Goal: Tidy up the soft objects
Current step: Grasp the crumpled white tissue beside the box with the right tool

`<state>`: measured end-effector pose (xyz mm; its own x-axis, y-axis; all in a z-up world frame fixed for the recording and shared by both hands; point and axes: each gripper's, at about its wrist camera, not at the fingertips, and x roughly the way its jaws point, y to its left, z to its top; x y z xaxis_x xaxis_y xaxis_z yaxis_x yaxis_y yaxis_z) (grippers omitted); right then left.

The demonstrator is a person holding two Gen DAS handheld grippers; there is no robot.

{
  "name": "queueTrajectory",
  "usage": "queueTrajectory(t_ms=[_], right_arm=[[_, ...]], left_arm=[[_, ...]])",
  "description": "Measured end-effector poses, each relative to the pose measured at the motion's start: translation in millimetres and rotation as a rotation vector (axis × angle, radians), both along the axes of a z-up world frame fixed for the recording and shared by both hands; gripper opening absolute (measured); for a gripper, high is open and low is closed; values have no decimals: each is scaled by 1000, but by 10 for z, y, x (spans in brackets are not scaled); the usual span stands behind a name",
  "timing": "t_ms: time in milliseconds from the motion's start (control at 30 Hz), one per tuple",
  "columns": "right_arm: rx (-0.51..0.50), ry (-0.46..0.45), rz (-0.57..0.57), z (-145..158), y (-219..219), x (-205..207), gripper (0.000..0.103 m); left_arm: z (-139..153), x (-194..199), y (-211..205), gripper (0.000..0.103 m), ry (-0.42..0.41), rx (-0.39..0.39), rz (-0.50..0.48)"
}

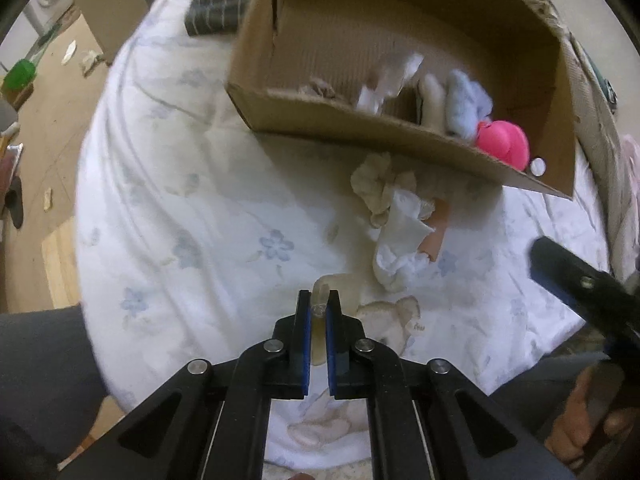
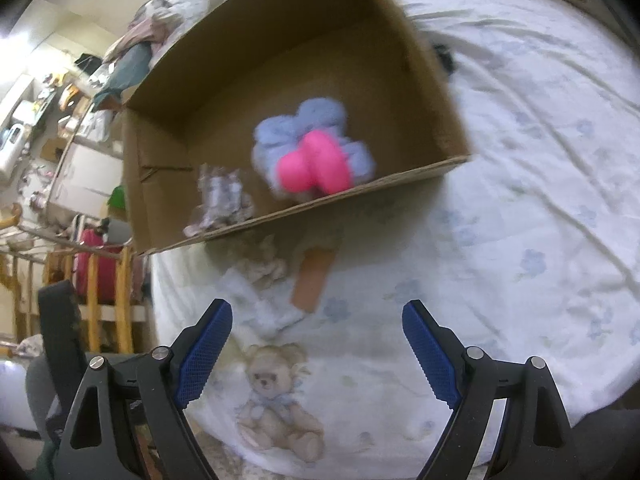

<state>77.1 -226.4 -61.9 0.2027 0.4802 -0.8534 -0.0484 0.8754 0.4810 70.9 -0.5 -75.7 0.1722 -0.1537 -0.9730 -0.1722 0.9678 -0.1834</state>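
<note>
In the left wrist view the left gripper (image 1: 319, 308) has its blue-padded jaws nearly closed on a small pale, translucent soft item (image 1: 320, 300) above the white floral bedsheet (image 1: 180, 208); ahead lies a crumpled pile of white and beige cloths (image 1: 396, 216), just before the open brown cardboard box (image 1: 360, 32), which holds a pink ball (image 1: 505, 145) and a light blue fluffy plush (image 1: 466, 106); in the right wrist view the right gripper (image 2: 317, 338) is spread wide and holds nothing, above a printed teddy bear (image 2: 276, 400) on the sheet, the box beyond.
</note>
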Motion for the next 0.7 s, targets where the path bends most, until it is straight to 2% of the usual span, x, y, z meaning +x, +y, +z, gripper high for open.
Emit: queueTrajectory(t_ms=[67,133,400,500,567,600,667,700], right_arm=[[70,37,28,-60,109,7,86],[120,86,43,-140,217,20,84],[84,173,84,-511,642,133,83],[95,209,50,-669,698,165,74],[81,206,37,-723,718,182,57],[66,204,36,-749,725,187,52],[35,194,44,-756,706,183,35],[37,190,48,-738,695,175,33]], left_arm=[[52,-44,17,6,-5,-3,-9],[137,-74,61,6,-25,25,-1],[306,-159,312,6,-71,64,16],[315,-165,343,6,-72,75,14],[256,-119,263,6,-72,84,13],[231,-102,232,6,-73,88,13],[222,-87,230,6,-72,93,14],[213,-75,227,6,-72,94,15]])
